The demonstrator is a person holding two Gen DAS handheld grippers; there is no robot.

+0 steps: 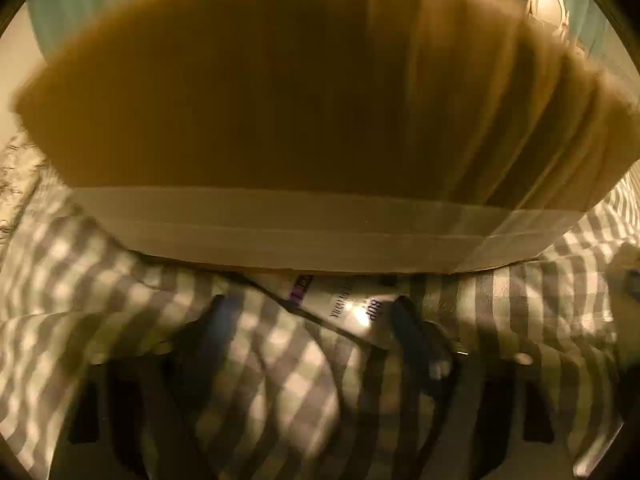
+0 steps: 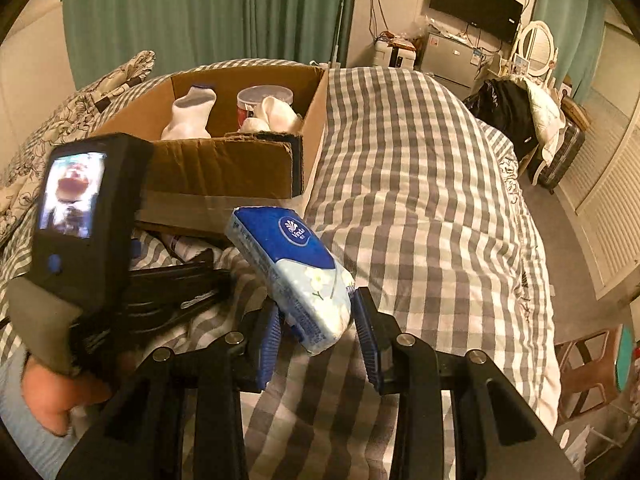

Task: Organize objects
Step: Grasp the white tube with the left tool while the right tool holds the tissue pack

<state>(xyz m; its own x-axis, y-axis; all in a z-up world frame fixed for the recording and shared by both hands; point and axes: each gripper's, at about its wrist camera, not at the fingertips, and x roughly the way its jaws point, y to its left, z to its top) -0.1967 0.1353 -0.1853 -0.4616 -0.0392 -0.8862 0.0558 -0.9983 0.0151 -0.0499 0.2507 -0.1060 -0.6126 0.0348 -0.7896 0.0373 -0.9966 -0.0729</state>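
My right gripper [image 2: 316, 320] is shut on a blue and white tissue pack [image 2: 292, 264] and holds it above the checked bedspread [image 2: 420, 184], just in front of an open cardboard box [image 2: 224, 160]. The box holds a white bottle [image 2: 192, 112], a round tub [image 2: 260, 98] and white socks [image 2: 276, 114]. In the blurred left wrist view the box wall [image 1: 280, 100] fills the upper frame. My left gripper [image 1: 316, 324] sits low against the box, with a white tube [image 1: 344, 304] lying between its dark fingers [image 1: 416, 332]; contact is unclear.
The left gripper's body with its lit screen [image 2: 76, 196] stands close left of the tissue pack. A patterned pillow [image 2: 80, 92] lies behind the box. A TV [image 2: 476, 4], a fridge [image 2: 456, 56], a chair with clothes [image 2: 516, 112] and a stool [image 2: 588, 364] stand off the bed.
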